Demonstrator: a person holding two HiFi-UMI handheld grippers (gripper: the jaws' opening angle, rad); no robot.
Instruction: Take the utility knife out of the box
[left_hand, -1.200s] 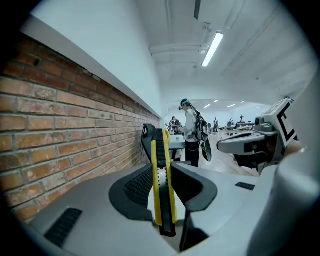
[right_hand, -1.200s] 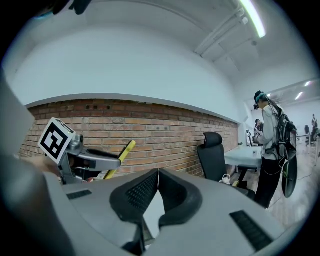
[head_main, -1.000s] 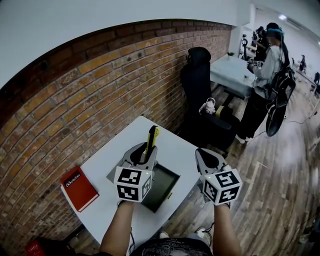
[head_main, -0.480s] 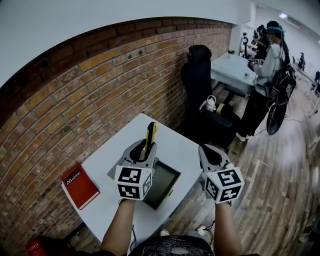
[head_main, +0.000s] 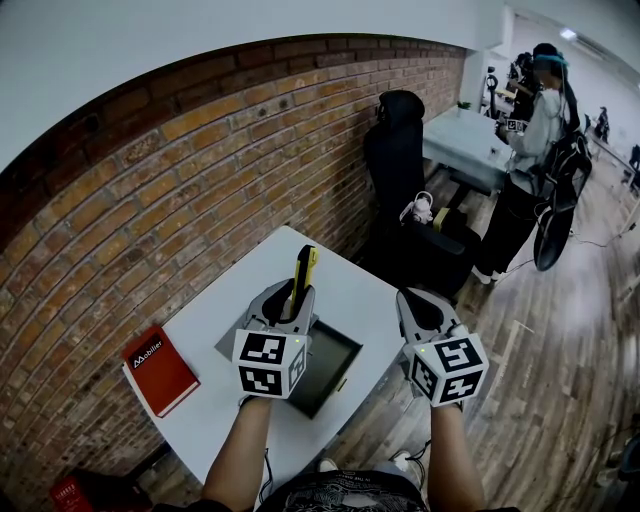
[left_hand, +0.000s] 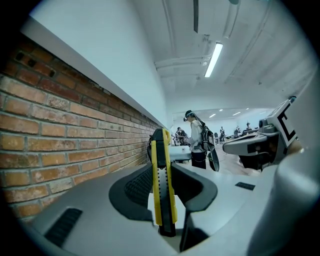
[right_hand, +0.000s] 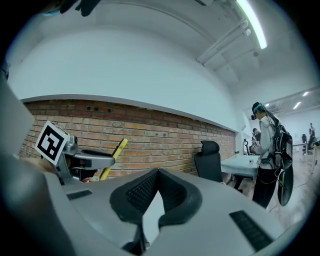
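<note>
- Brick wall (head_main: 200, 170) runs behind a white table (head_main: 340, 285); the floor (head_main: 560, 390) beside it is wooden.
- Only the head view shows the table top: a dark open box (head_main: 332, 368) lies on it, and a red book (head_main: 158, 372) lies near its left edge, well apart from the box.
- Both gripper views look level across the room and show neither the box nor the book. They show the ceiling lamp (left_hand: 213, 59), a black chair (right_hand: 208, 160) and a person (right_hand: 267, 160) standing at a second table (head_main: 465, 145).
- The left gripper (head_main: 292, 300) clamps the utility knife (head_main: 303, 268) between its two pads. The yellow and black knife stands almost upright, out of the box and above its near left part.
- In the left gripper view the jaws are half apart, with the pads (left_hand: 137, 187) pressed on both sides of the knife (left_hand: 161, 170).
- The right gripper (head_main: 420, 305) is near the right edge of the table. Its own view shows its jaws (right_hand: 156, 175) closed together at the tips with nothing between them.
- The right gripper view also shows the knife (right_hand: 113, 159) from the side, tilted.
- The low end of the knife is sunk between the jaws. The left gripper covers part of the box, so I cannot tell what lies inside.
</note>
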